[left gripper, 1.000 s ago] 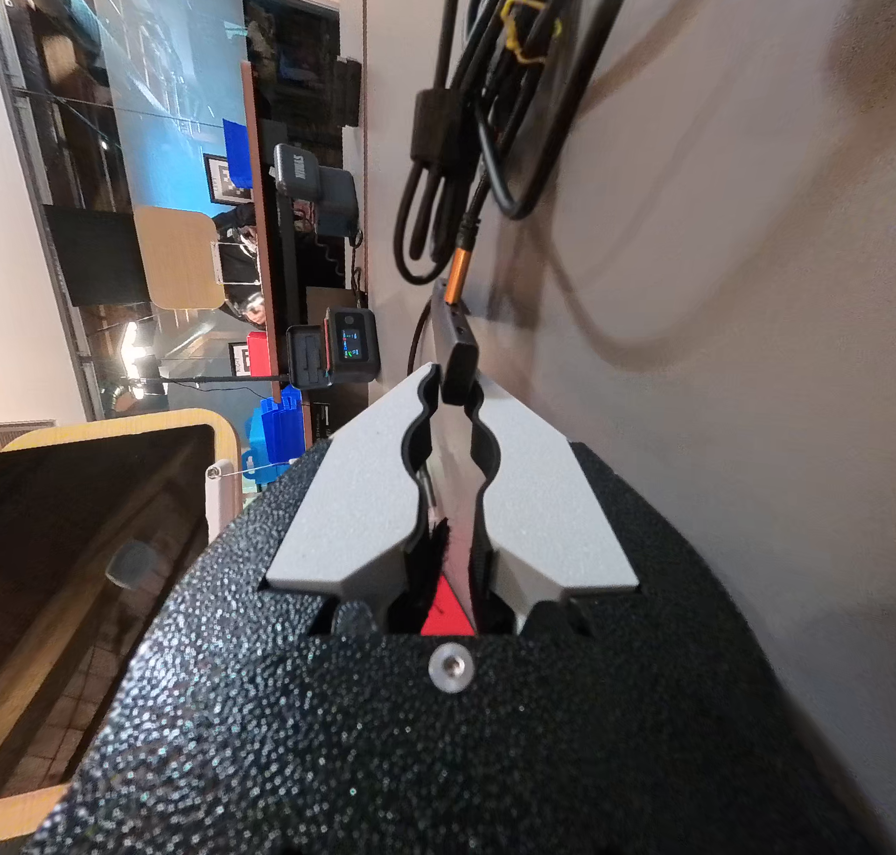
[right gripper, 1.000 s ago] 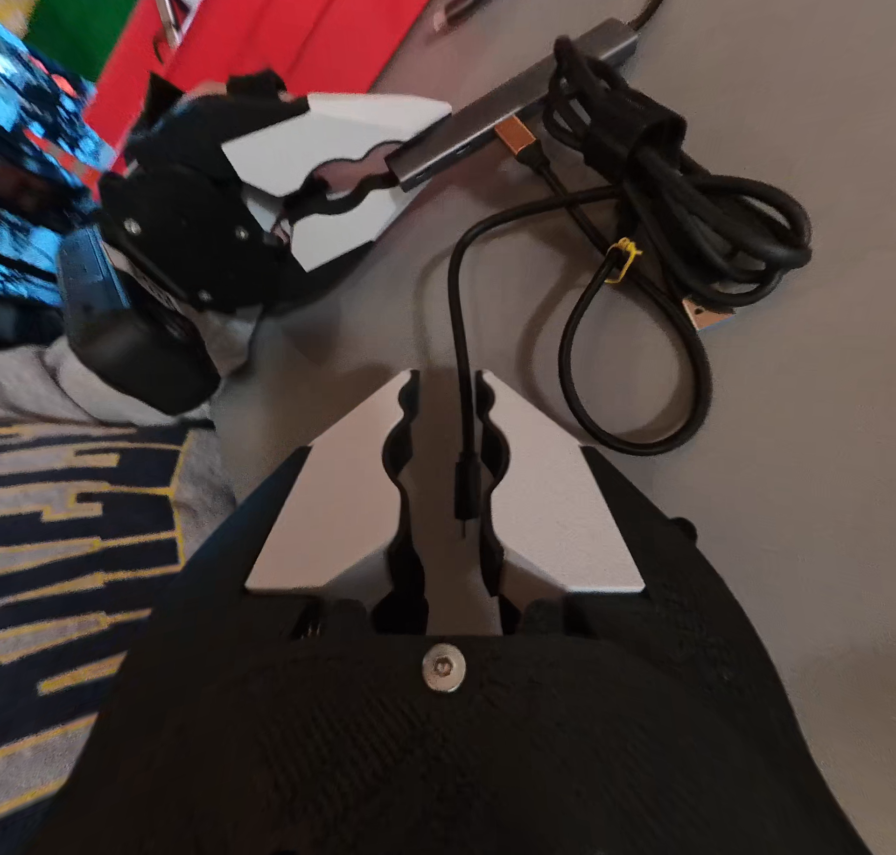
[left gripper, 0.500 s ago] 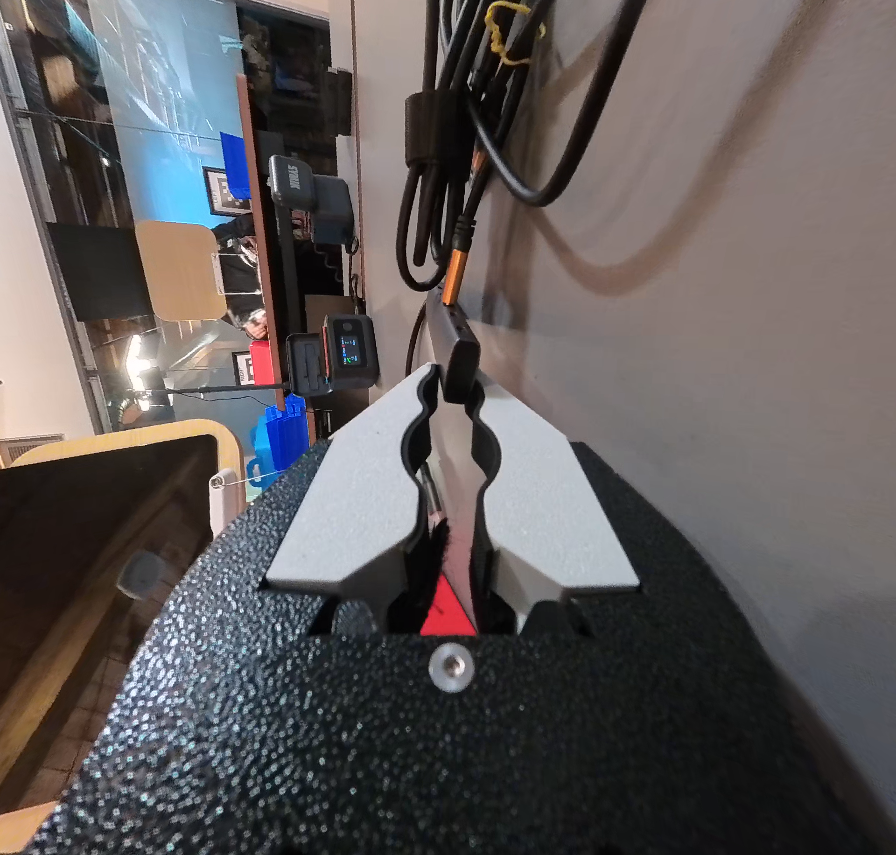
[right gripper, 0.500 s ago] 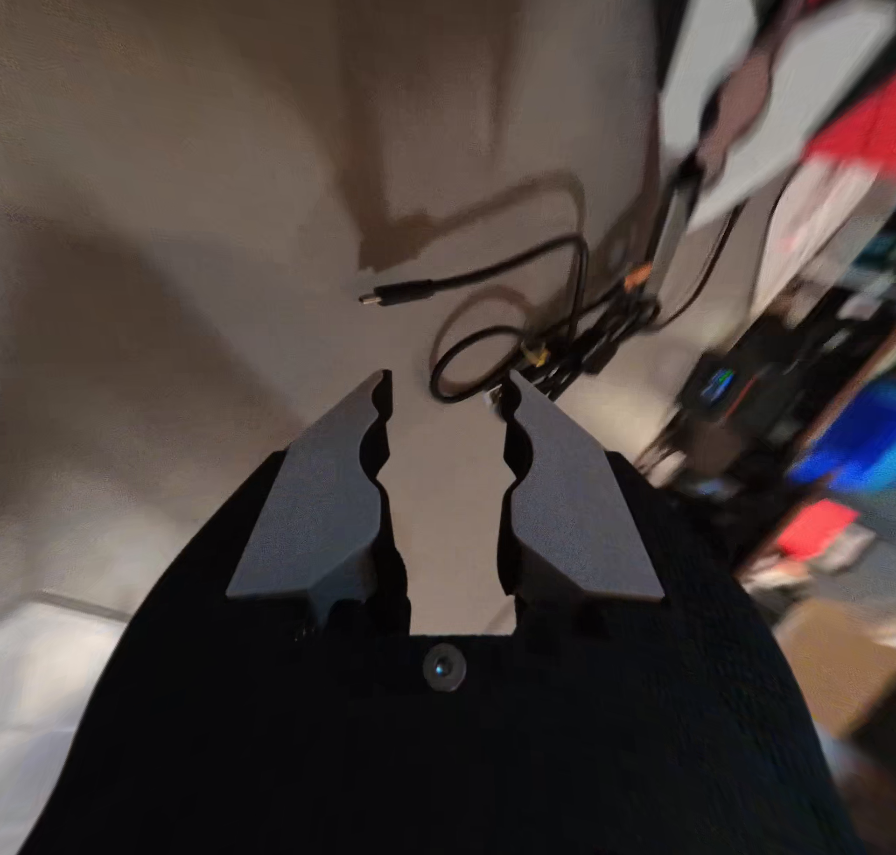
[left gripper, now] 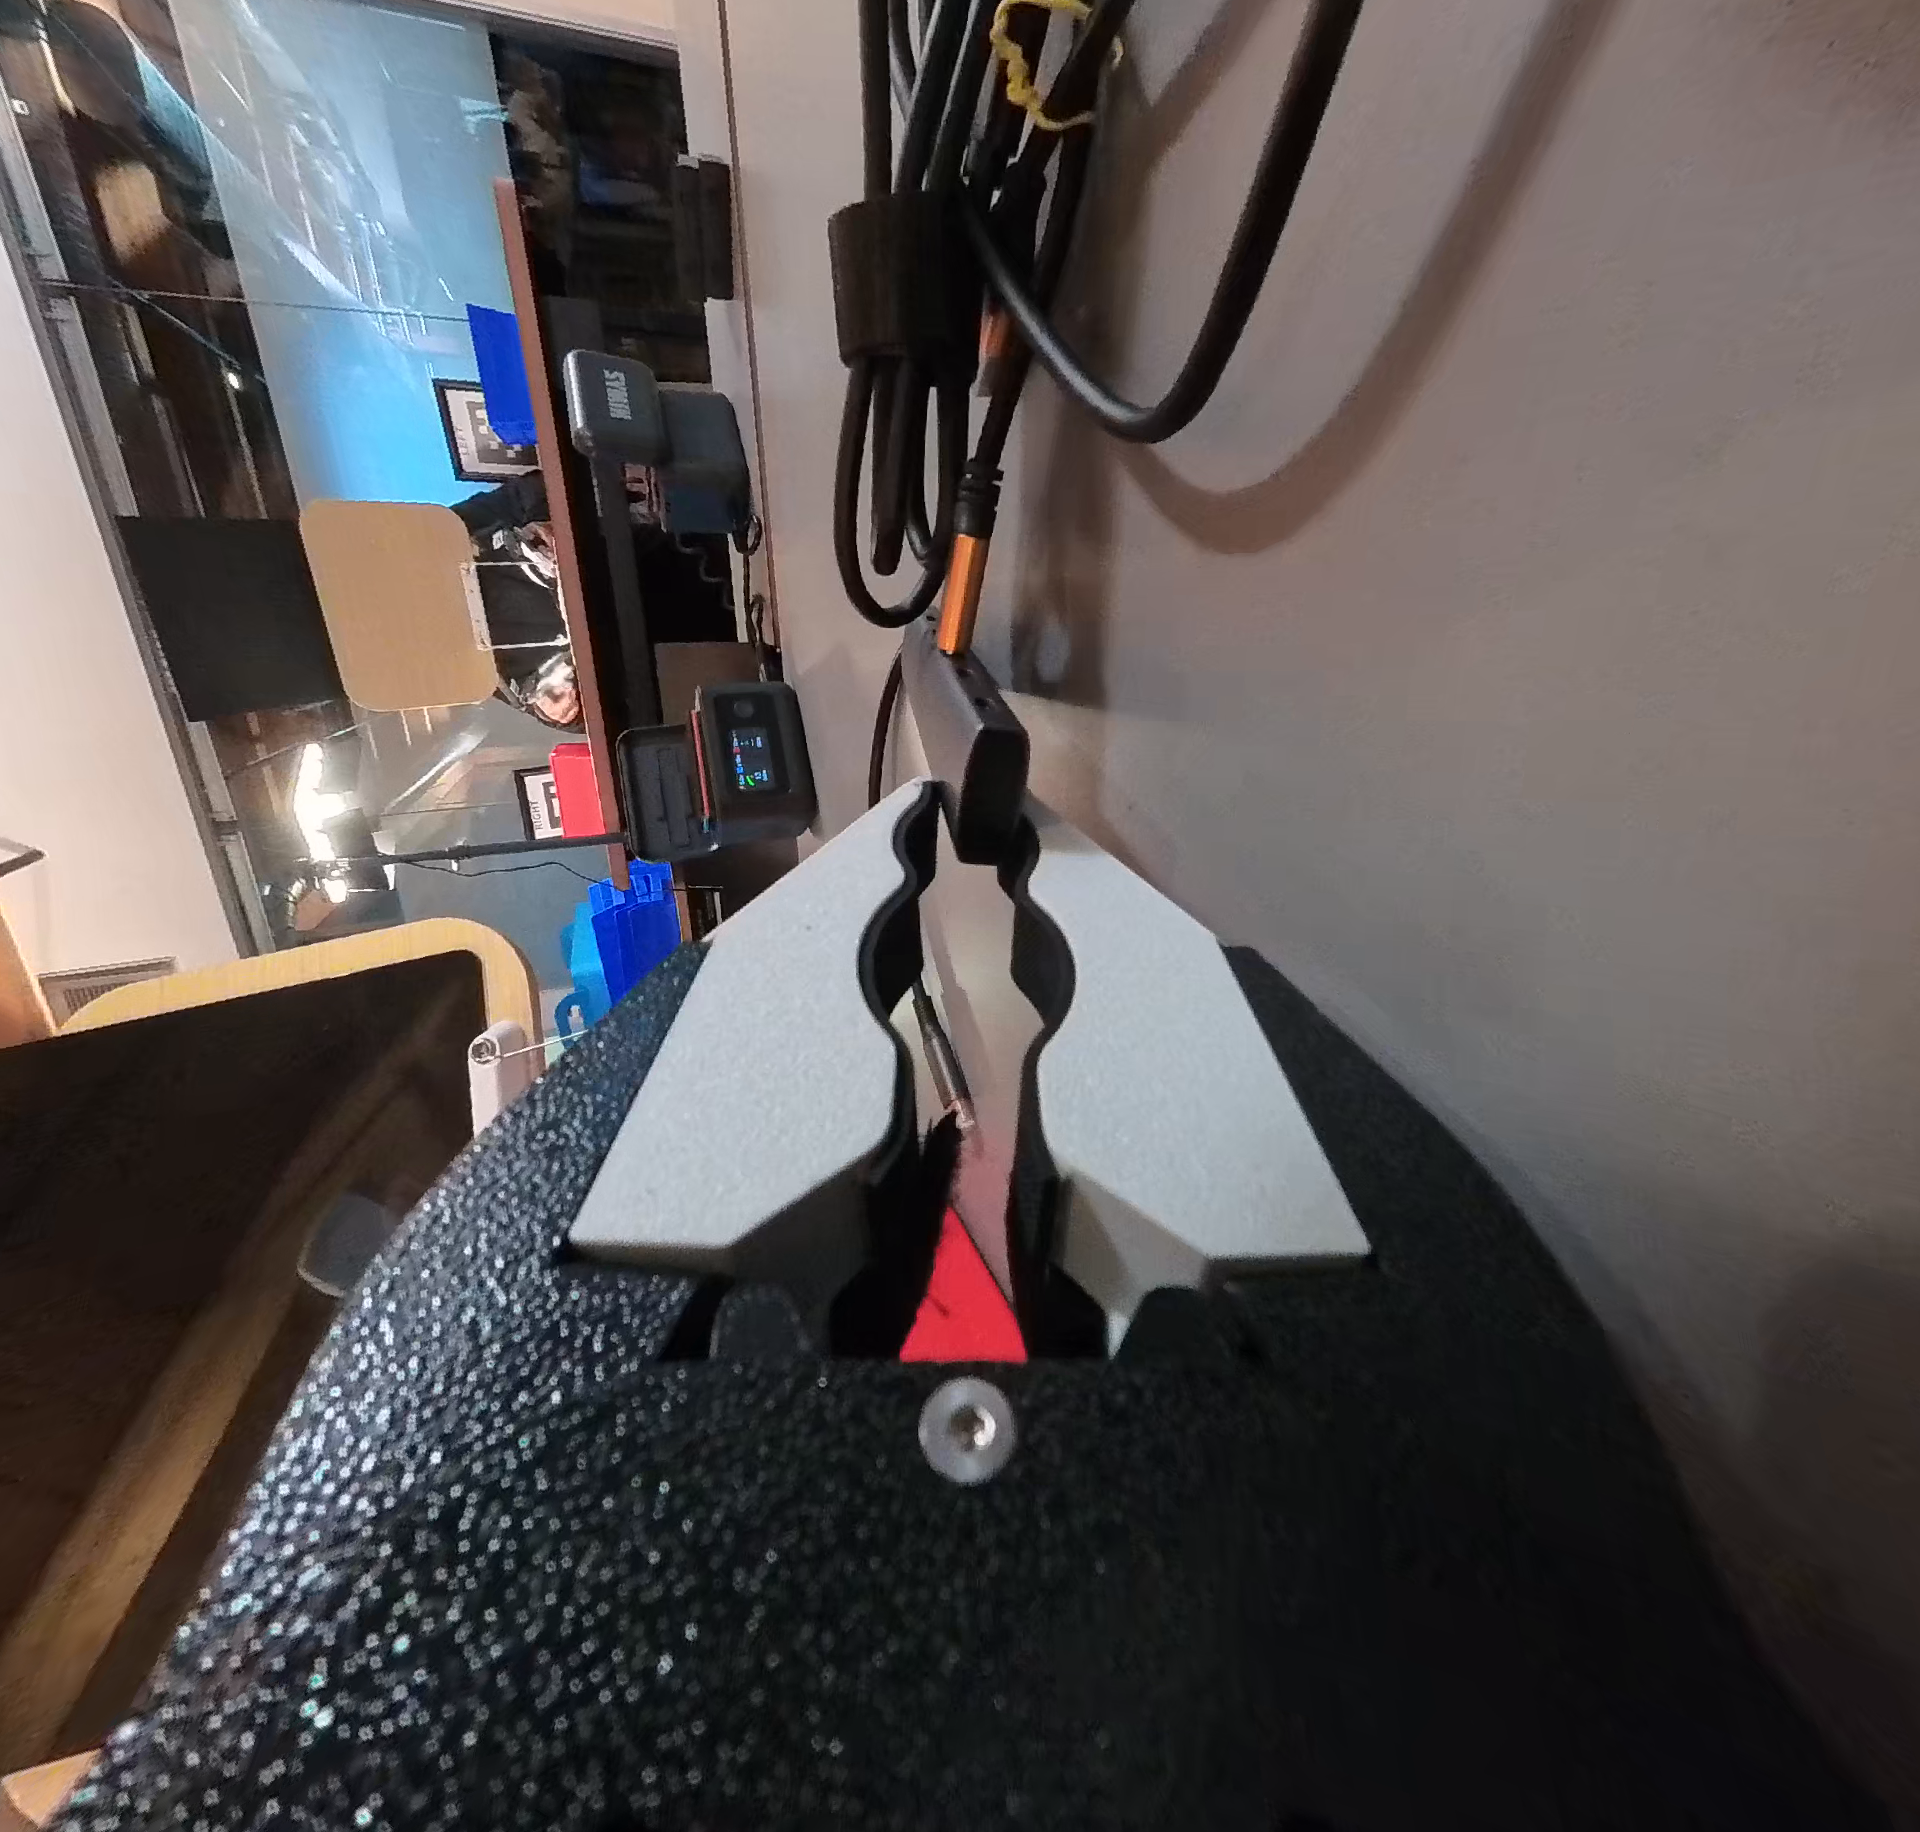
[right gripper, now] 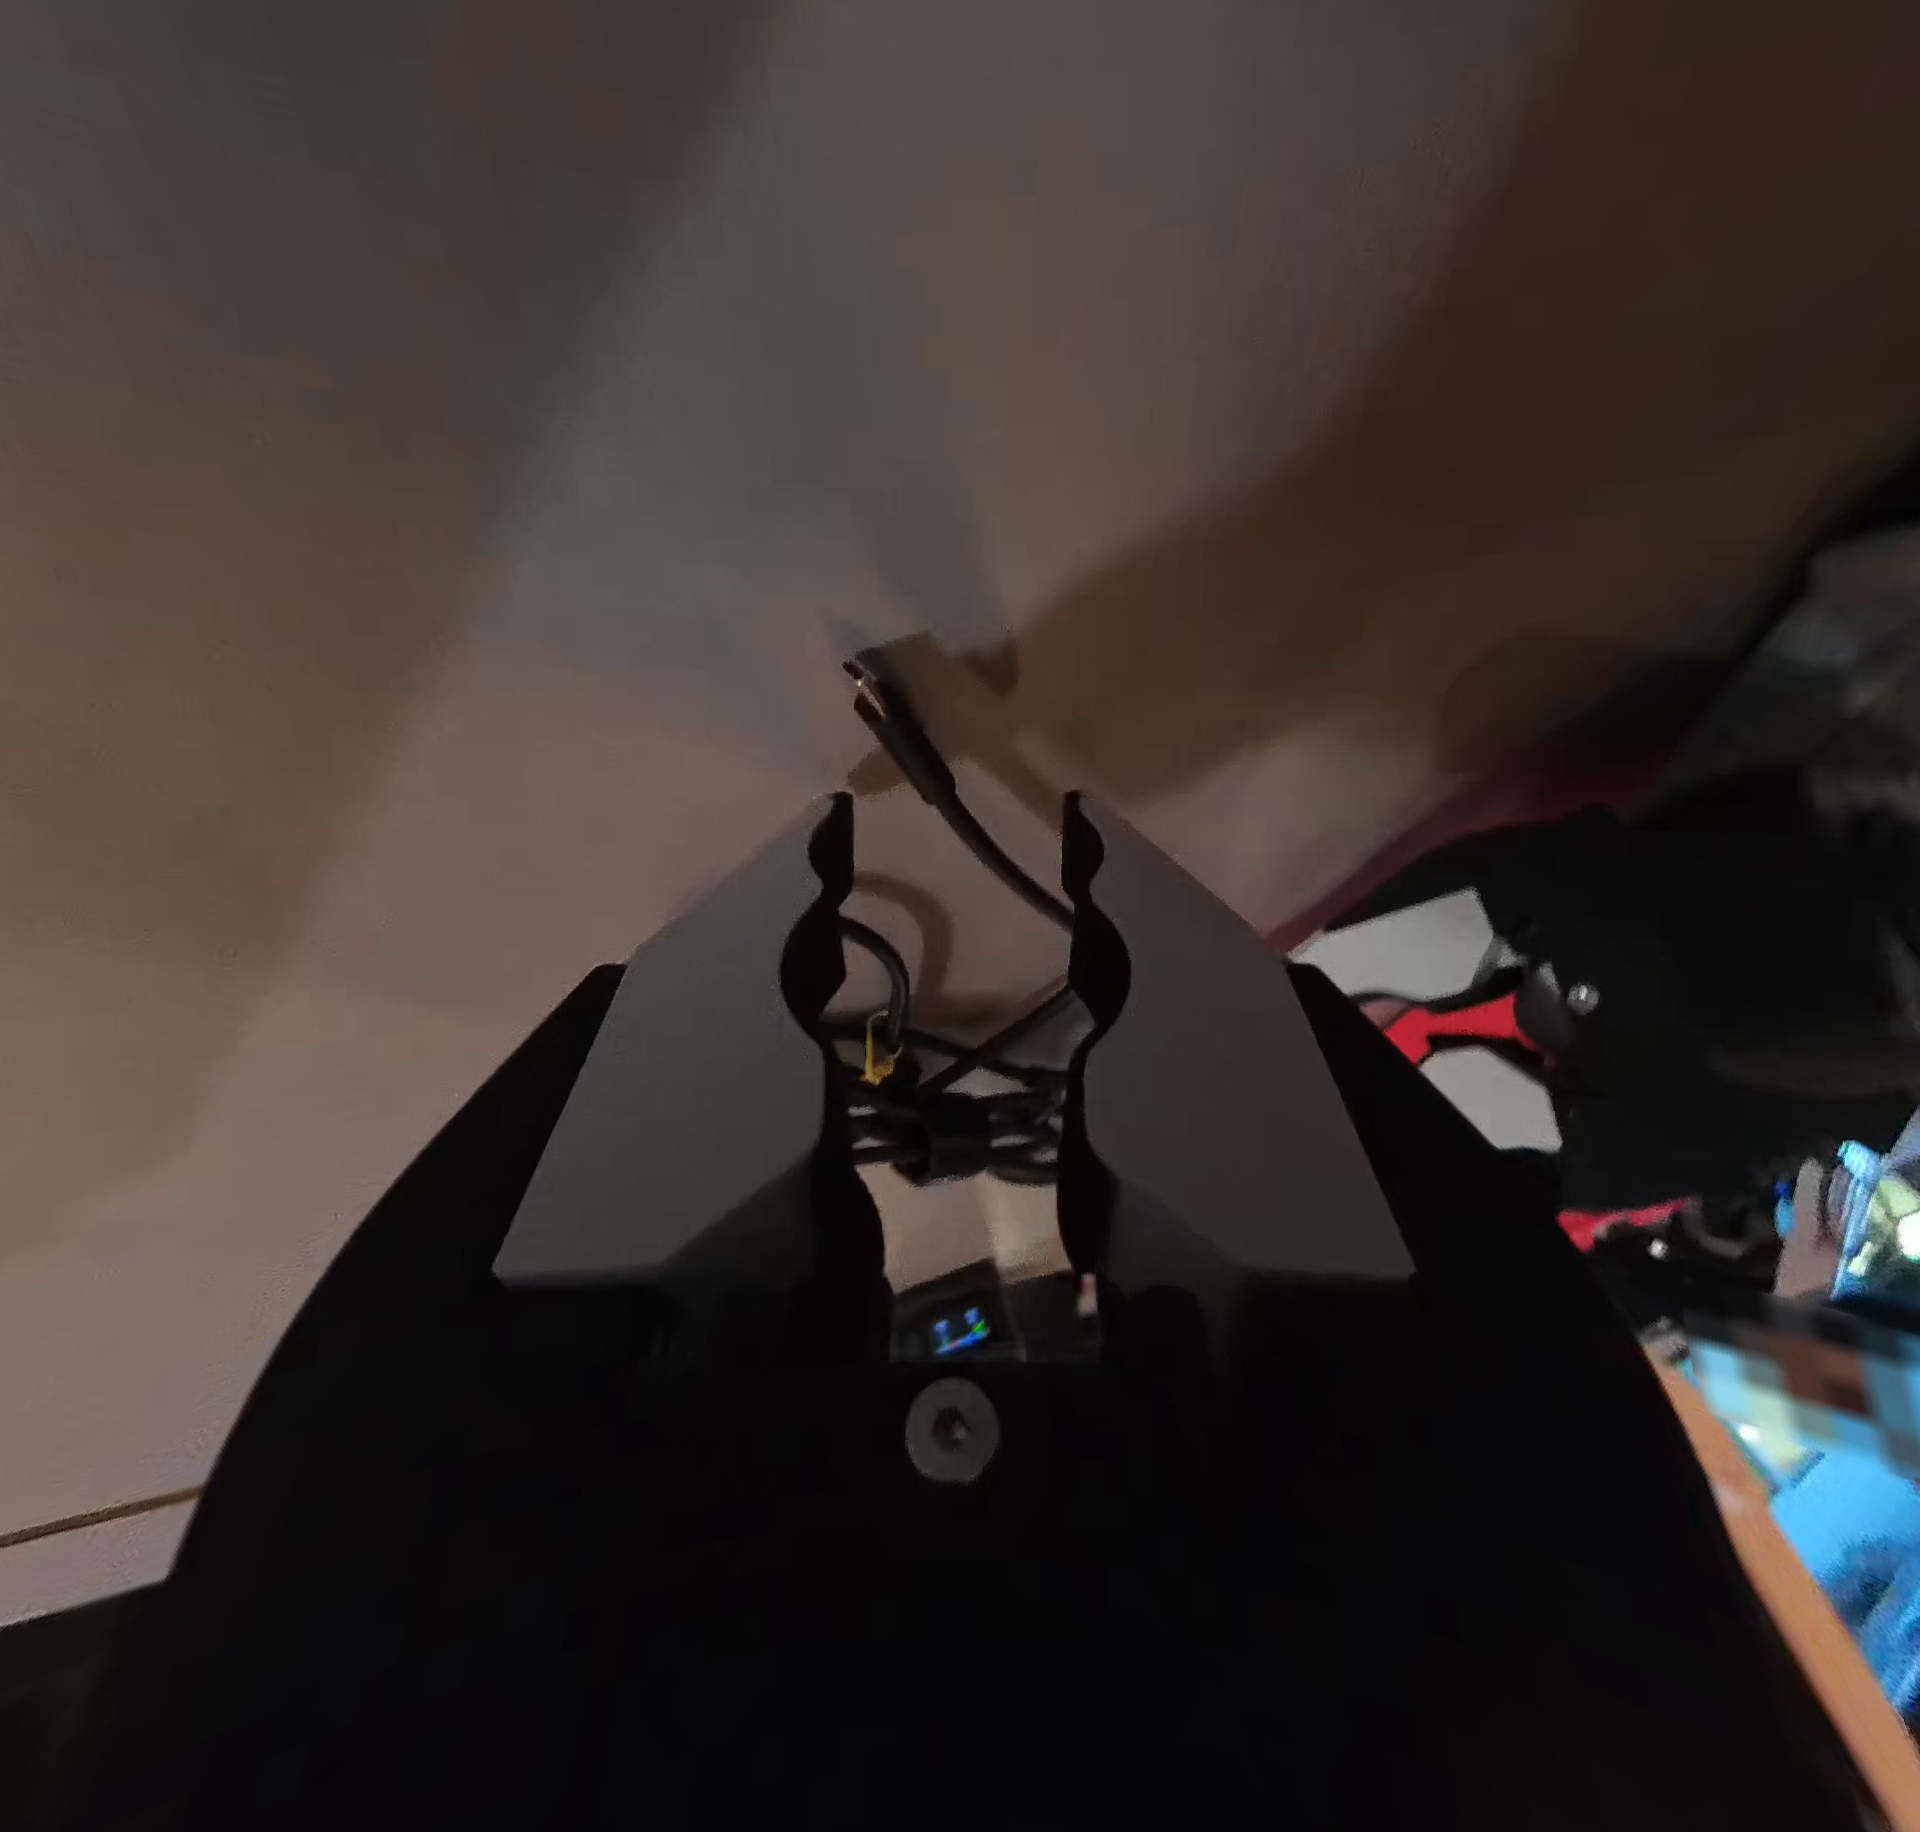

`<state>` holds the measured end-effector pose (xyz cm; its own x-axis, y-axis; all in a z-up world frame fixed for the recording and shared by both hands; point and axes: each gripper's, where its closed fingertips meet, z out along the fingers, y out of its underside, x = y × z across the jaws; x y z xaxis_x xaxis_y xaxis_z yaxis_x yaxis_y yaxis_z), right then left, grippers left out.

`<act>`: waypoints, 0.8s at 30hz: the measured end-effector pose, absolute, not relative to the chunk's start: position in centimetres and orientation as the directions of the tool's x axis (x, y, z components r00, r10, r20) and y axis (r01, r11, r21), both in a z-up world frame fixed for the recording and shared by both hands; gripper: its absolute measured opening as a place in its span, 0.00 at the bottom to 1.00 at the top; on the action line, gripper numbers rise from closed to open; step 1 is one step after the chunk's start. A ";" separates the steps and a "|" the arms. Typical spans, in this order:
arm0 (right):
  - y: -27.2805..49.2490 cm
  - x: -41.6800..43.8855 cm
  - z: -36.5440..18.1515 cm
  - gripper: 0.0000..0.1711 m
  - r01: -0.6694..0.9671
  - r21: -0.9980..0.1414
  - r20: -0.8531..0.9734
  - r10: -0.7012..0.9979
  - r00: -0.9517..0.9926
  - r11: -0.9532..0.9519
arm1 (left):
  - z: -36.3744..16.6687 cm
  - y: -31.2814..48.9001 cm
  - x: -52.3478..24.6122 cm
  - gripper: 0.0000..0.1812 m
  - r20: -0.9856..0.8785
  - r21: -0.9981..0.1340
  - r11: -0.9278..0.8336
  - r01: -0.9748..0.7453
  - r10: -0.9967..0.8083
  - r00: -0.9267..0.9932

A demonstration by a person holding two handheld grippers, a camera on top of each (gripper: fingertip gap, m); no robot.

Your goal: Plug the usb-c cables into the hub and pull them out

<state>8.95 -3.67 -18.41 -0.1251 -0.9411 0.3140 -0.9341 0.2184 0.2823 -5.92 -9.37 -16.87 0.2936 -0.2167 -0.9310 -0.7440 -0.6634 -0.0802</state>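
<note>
My left gripper (left gripper: 982, 816) is shut on the black end of the grey hub (left gripper: 951, 702), which lies on the grey table (left gripper: 1455, 847). An orange-collared plug (left gripper: 961, 587) sits in the hub's side. Its lead joins a strapped bundle of black cables (left gripper: 935, 224) with a yellow tie (left gripper: 1039, 57). My right gripper (right gripper: 958, 800) is open and empty, low over the table. A loose black usb-c plug (right gripper: 894, 722) lies just past its fingertips, and its cable runs back between the fingers. The right wrist view is blurred. The bundle (right gripper: 956, 1128) shows between the fingers.
A small device with a lit screen (left gripper: 748, 754) stands beyond the hub. A dark panel with a wooden rim (left gripper: 208, 1107) is at the lower left. A metal-tipped plug (left gripper: 940, 1065) and a red sheet (left gripper: 961, 1304) show between my left fingers. The left gripper (right gripper: 1662, 951) shows at the right.
My right gripper swung round from above the loose plug, opened wider, and now faces the plug low from the other side. My left gripper kept hold of the hub and barely moved.
</note>
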 end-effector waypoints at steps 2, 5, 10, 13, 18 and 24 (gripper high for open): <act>-3.9 9.5 -18.8 0.19 -0.949 0.266 0.290 -0.953 -0.089 0.170 | -17.0 -9.5 -5.9 0.05 -0.930 -0.077 -0.662 -0.746 -0.221 0.292; -3.8 9.8 -19.1 0.05 -0.950 0.254 0.255 -0.960 -0.116 0.182 | -17.2 -9.6 -5.9 0.05 -0.930 -0.073 -0.661 -0.747 -0.226 0.291; -6.3 7.9 -17.1 0.05 -0.676 0.024 0.436 -0.616 -0.656 0.736 | -17.2 -10.0 -5.9 0.05 -0.929 -0.081 -0.661 -0.746 -0.221 0.296; -7.0 6.8 -14.9 0.05 -0.239 -0.295 0.383 -0.114 -0.916 0.925 | -16.8 -10.0 -6.3 0.05 -0.928 -0.090 -0.659 -0.746 -0.216 0.304; -4.5 5.8 -11.8 0.05 0.467 -0.501 -0.029 0.525 -0.850 0.728 | -16.6 -9.9 -6.8 0.05 -0.930 -0.091 -0.660 -0.746 -0.212 0.301; -1.0 8.4 -9.3 0.04 0.872 -0.287 -0.377 0.790 -0.483 0.396 | -15.7 -9.2 -6.7 0.04 -0.940 -0.099 -0.637 -0.765 -0.193 0.282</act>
<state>8.36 -1.02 -9.32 -0.4832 0.7901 -0.3773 0.8721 0.3961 -0.2874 -6.74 -9.19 -15.70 0.2820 -0.1928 -0.9398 -0.7646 -0.6369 -0.0987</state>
